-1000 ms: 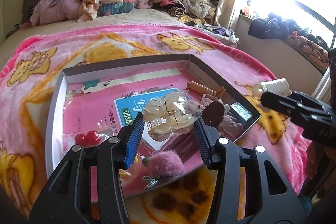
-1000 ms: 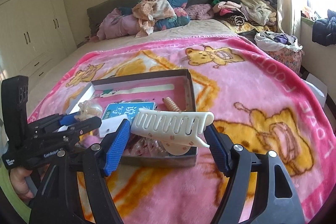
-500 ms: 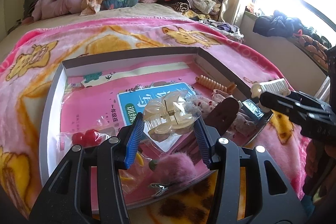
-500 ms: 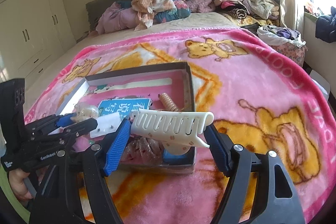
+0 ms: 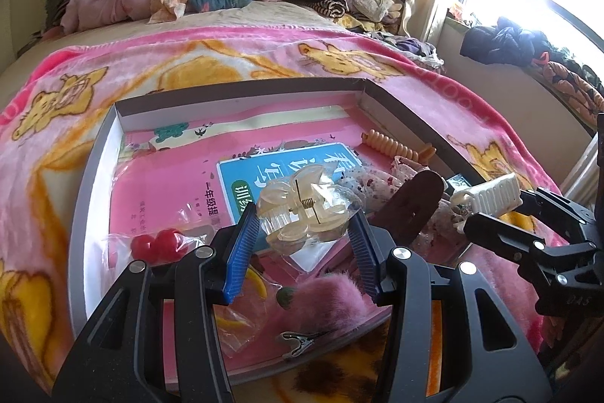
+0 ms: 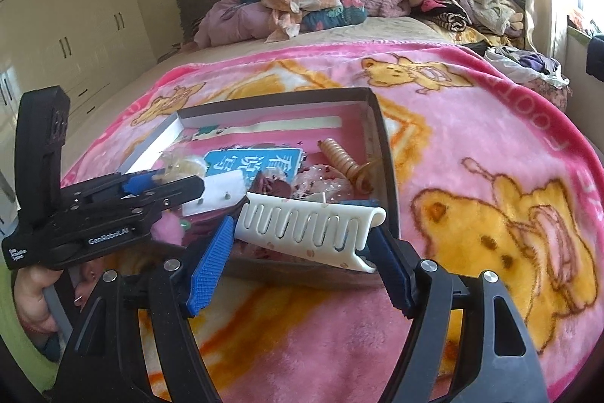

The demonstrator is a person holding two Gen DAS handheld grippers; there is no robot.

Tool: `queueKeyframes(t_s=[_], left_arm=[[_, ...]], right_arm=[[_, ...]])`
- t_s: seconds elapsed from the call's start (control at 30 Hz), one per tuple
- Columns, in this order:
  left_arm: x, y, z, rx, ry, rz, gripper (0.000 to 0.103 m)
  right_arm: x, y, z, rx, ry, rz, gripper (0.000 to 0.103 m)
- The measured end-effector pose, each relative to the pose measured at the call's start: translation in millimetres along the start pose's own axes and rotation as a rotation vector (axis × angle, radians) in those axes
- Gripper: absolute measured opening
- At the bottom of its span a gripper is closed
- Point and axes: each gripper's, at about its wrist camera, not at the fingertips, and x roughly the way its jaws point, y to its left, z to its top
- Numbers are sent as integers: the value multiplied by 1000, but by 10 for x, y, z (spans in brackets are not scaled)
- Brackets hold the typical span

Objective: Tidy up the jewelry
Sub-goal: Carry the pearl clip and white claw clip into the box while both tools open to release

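left gripper (image 5: 304,237): blue pads clamped on a clear bagged claw clip (image 5: 305,210), cream-translucent with a spring hinge; held above the box, not resting on anything.
right gripper (image 6: 302,248): jaws wide, closed on the ends of a white comb clip (image 6: 313,227); clip slightly tilted, over the near right corner of the box.
box (image 5: 94,153): shallow, grey outside, white inner walls, on the pink blanket (image 6: 472,146).
box contents: coiled tan hair tie (image 5: 392,146) by the right wall, red berry clip (image 5: 158,244) in a clear bag at left, pink fuzzy clip (image 5: 332,293) near the front edge, brown oval clip (image 5: 411,210) just right of the left gripper.
writing, book: pink workbook (image 5: 158,184) lining the box floor, blue panel with large white Chinese characters; smaller print reads "一年级"; rest partly covered.
writing, gripper: "GenRobot.AI" on the side of the left gripper body in the right wrist view; small label at its rear too small to read.
writing, blanket: letters "FOOT" along the border, partly cut off.
hand (image 6: 34,293): wrapped on the left gripper's handle.
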Motion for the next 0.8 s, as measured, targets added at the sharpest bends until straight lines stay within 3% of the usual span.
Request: queueKeyframes(t_s=[0.43,0.5,0.8], left_arm=[[-14,14,-20,0,-5,1,41],[-31,16,-24,0,-12,4,50],[-247,18,-57,-17,-32,11,66]], right_arm=[[-199,-58,-45,51,-29,-7,80],[-246,-69,-53,58,-37,-12,81],[-512,-51,-117,55,-90,-41,89]])
